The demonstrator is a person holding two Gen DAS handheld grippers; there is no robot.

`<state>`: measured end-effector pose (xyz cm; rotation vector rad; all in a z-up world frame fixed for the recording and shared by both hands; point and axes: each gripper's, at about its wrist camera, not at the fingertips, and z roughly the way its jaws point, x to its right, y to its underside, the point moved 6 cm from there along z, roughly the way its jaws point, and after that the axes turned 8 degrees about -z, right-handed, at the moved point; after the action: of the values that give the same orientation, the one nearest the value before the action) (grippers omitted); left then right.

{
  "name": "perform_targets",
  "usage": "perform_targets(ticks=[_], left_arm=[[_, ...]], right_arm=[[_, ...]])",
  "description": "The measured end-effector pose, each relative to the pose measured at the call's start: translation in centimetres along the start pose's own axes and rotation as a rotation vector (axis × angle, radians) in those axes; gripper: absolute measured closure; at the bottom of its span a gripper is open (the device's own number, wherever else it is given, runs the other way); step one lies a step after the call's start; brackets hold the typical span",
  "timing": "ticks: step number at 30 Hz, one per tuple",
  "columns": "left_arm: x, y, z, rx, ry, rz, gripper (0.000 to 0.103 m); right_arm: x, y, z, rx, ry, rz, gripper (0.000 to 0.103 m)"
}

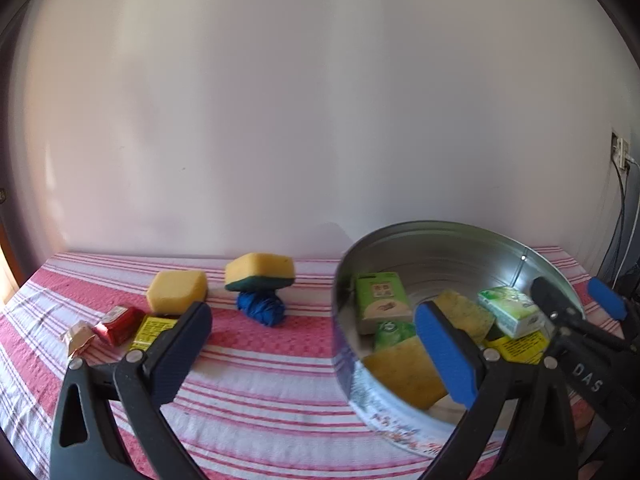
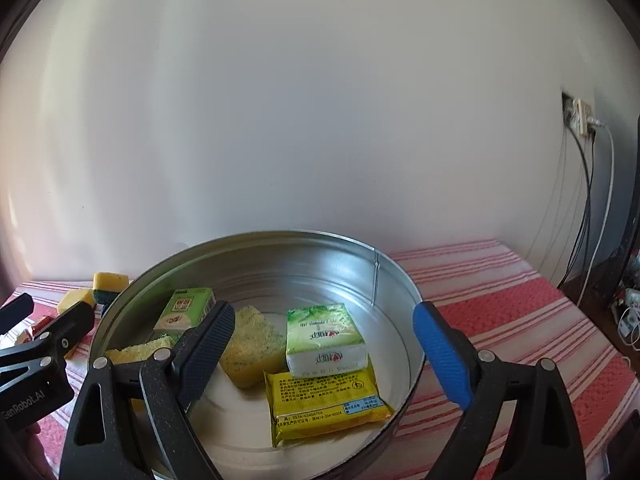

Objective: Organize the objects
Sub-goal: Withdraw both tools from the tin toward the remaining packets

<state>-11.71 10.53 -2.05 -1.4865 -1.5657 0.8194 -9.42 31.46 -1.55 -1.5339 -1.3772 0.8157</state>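
Striped tablecloth [image 1: 256,364] carries a round metal tin [image 2: 392,280] holding packets and sponges. Only the left view shows a sponge [image 1: 260,272] atop a blue bundle [image 1: 262,308]. Both grippers, left [image 1: 316,352] and right [image 2: 324,356], gape empty.

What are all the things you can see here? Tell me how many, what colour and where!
metal tin: 1, silver, round, on the cloth at the right
sponges in the tin: 2, yellow, left half of the tin
green box: 1, at the tin's left wall
tissue pack: 1, green and white, middle of the tin, resting on the yellow packet
yellow packet: 1, near side of the tin
sponges on the cloth: 2, yellow; the farther one has a green underside and sits on the blue bundle
blue bundle: 1, left of the tin
small packets: 3, beige, red, yellow, far left
tablecloth: 1, red and white stripes
left gripper: 1, black and blue, open, empty
right gripper: 1, black and blue, open over the tin
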Motion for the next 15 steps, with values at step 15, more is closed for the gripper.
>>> perform_targets(ticks=[15], left_arm=[[-4.2, 0.3, -0.7, -0.005, -0.062, -0.028, 0.001]], right_arm=[[-2.1, 0.0, -2.0, 0.044, 0.002, 0.000, 0.011]])
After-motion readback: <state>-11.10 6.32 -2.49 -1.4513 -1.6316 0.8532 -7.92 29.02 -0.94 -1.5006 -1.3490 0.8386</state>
